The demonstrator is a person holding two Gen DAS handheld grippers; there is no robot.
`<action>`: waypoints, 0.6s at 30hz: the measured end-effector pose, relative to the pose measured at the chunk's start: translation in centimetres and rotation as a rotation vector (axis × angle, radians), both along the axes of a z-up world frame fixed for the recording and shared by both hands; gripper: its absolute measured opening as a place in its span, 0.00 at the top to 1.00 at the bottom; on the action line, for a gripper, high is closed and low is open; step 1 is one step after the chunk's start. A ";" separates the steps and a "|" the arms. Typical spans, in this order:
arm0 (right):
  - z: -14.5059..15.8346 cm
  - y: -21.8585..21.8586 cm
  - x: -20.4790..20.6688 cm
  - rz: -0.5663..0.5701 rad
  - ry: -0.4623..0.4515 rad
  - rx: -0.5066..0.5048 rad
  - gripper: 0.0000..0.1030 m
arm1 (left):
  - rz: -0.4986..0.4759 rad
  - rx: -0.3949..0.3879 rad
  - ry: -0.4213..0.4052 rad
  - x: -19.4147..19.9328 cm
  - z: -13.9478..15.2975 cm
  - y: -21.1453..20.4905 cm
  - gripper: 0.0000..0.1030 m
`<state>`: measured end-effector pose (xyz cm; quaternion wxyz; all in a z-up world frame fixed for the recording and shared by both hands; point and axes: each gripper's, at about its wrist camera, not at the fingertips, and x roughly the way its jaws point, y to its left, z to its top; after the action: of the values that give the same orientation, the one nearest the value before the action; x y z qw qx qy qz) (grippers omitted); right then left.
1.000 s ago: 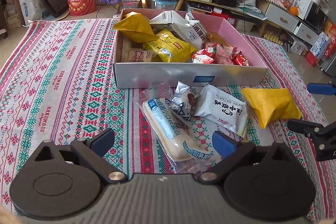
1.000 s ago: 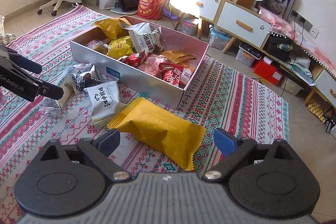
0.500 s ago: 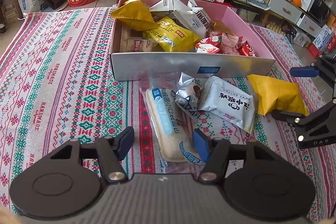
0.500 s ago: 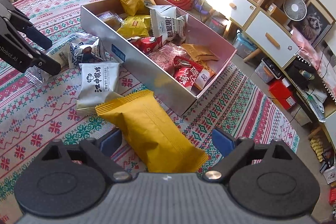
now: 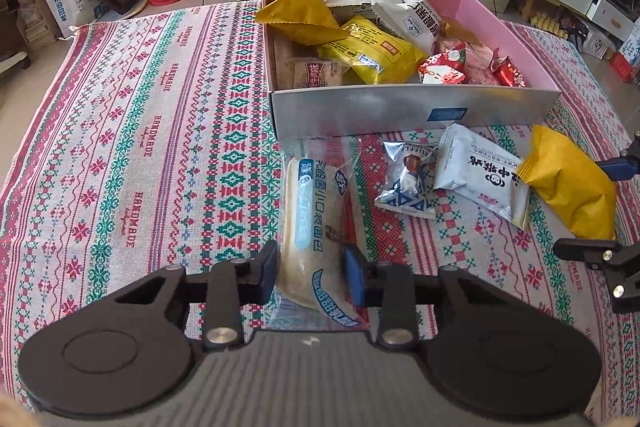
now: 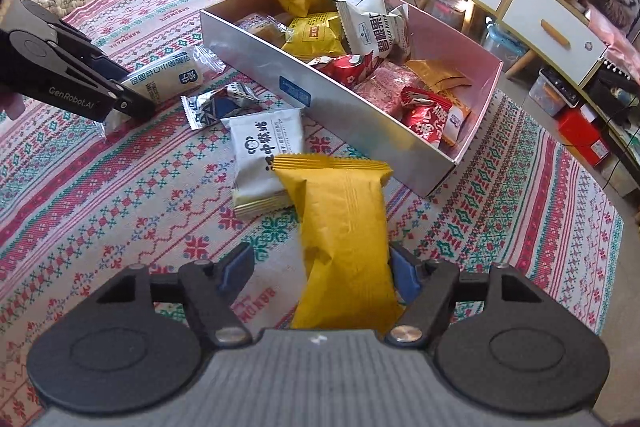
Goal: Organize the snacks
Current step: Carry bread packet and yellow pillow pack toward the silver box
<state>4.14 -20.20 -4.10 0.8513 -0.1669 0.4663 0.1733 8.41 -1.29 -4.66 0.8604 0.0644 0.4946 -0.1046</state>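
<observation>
**Q:** Left gripper (image 5: pixel 311 277), what does it hold?

**A:** Its fingers (image 5: pixel 267 277) stand on either side of my bread pack (image 5: pixel 316 219), a long clear bag with blue print lying on the rug (image 5: pixel 132 147). Both pads press against the pack's near end, so I have it pinched. The far end of the pack reaches almost to the box (image 5: pixel 400 111).

**Q:** And the right gripper (image 6: pixel 318 269)?

**A:** Its jaws are partly closed around my yellow pack (image 6: pixel 344 227). The right pad touches the pack's edge; the left pad (image 6: pixel 238 263) stands apart from it with rug showing between. Whether I have a firm grip I cannot tell from this view. The pack's far end overlaps the white pack (image 6: pixel 266 155).

**Q:** Where do the other snacks lie?

**A:** On the rug, in front of the box's silver wall, sit the white pack and, just beside it, a small foil pack (image 5: pixel 406 181). Inside the box, which has a pink inner wall, lie a second yellow pack (image 5: pixel 300 13), a bright yellow bag (image 5: pixel 372 53), a white bag (image 6: pixel 374 23) and red wrappers (image 5: pixel 442 67), heaped together.
</observation>
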 end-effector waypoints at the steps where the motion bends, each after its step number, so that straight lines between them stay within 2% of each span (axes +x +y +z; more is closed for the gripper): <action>1: 0.1 0.3 -0.2 0.003 0.009 0.014 0.33 | 0.001 0.008 0.001 0.0 0.0 0.1 0.59; 9: 0.9 0.9 -0.6 -0.027 -0.018 0.036 0.33 | 0.041 -0.068 0.016 0.4 0.1 1.2 0.50; 12: 0.4 0.9 -0.4 -0.034 -0.012 0.012 0.33 | 0.039 -0.060 0.007 0.5 0.0 0.9 0.50; 18: -0.4 1.5 -0.7 -0.045 -0.010 -0.031 0.44 | 0.007 -0.011 -0.018 0.5 -0.2 0.1 0.51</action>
<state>3.48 -18.72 -4.52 0.8545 -0.1705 0.4684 0.1457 8.86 -1.18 -4.90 0.8655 0.0588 0.4866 -0.1034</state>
